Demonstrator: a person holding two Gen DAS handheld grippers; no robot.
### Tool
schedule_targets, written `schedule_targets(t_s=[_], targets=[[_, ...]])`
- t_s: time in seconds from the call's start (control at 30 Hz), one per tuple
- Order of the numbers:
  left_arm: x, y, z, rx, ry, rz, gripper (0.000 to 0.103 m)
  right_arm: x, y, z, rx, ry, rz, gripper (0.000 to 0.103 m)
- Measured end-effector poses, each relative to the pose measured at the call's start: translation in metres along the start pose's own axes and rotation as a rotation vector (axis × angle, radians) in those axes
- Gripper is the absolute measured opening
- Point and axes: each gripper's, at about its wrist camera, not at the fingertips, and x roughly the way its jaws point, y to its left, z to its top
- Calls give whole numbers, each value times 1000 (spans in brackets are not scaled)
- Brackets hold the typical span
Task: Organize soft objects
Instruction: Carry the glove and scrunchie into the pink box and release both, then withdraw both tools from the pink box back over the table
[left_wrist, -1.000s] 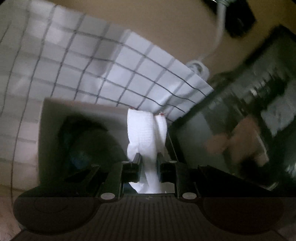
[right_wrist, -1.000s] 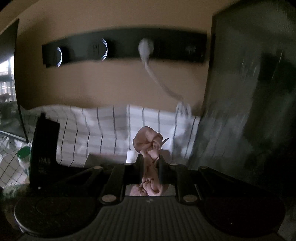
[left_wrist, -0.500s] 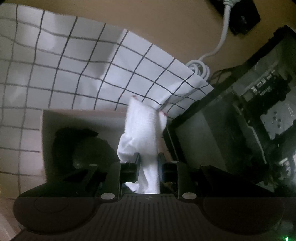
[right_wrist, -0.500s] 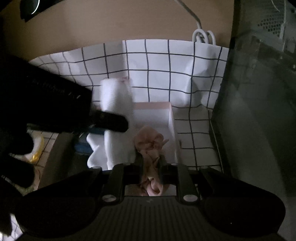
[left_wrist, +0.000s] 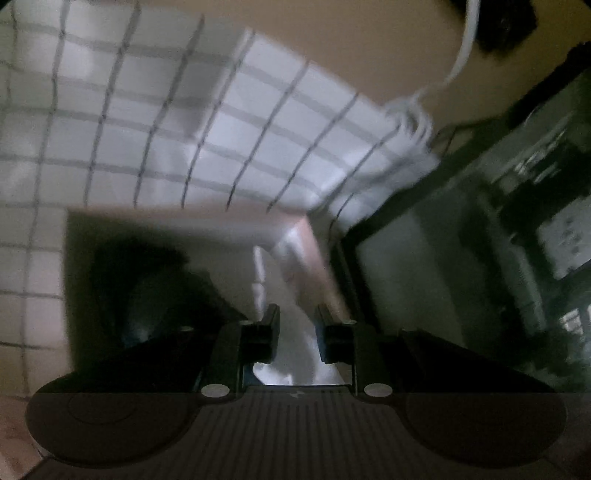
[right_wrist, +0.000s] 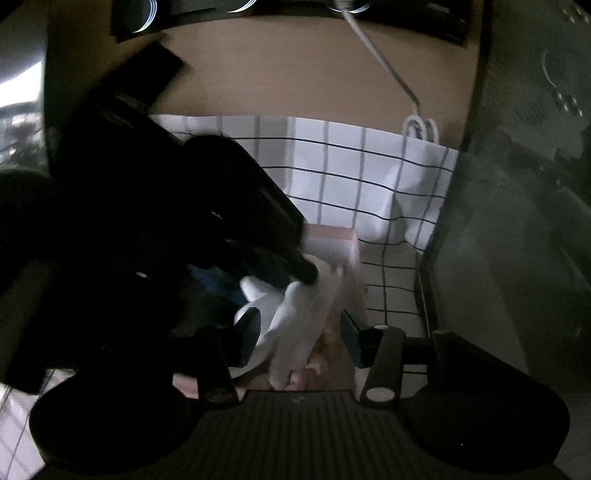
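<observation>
Socks (right_wrist: 295, 325) in box (right_wrist: 351, 243); box on cloth (right_wrist: 369, 177)

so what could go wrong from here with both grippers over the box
1. The right gripper is opening over the box, and the pink cloth between its jaws lies under the white cloth; pulling back might drag either out.
2. The left gripper and its white cloth crowd the same corner, so the grippers could bump.
3. The glass panel stands close beside the box; a sideways move could hit it.
</observation>
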Motion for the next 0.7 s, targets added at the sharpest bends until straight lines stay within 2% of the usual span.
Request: schedule_targets(t_s=[0.17, 0.3, 0.37, 0.43, 0.53, 0.6, 0.7], targets=[[-57, -1, 0, 41, -107, 34, 23, 49, -5, 12, 40, 80, -76, 38], [-116, 11, -16, 26, -230, 39, 23, 76, 4, 7, -15, 153, -117, 35], [-146, 22, -29, 15, -294, 73, 23, 83, 12, 4, -56, 176, -131, 35], [-175, 35, -45, 15, -341, 134, 23, 74, 16, 3, -76, 145, -132, 35], [-215, 61, -73, 52, -393, 293, 23, 45, 13, -3, -84, 55, -122, 43], [-240, 88, -92, 51, -404, 409, 23, 25, 11, -7, -83, 1, -129, 55], [-274, 134, -118, -41, -395, 549, 23, 0, 9, -8, -82, -40, -135, 57]])
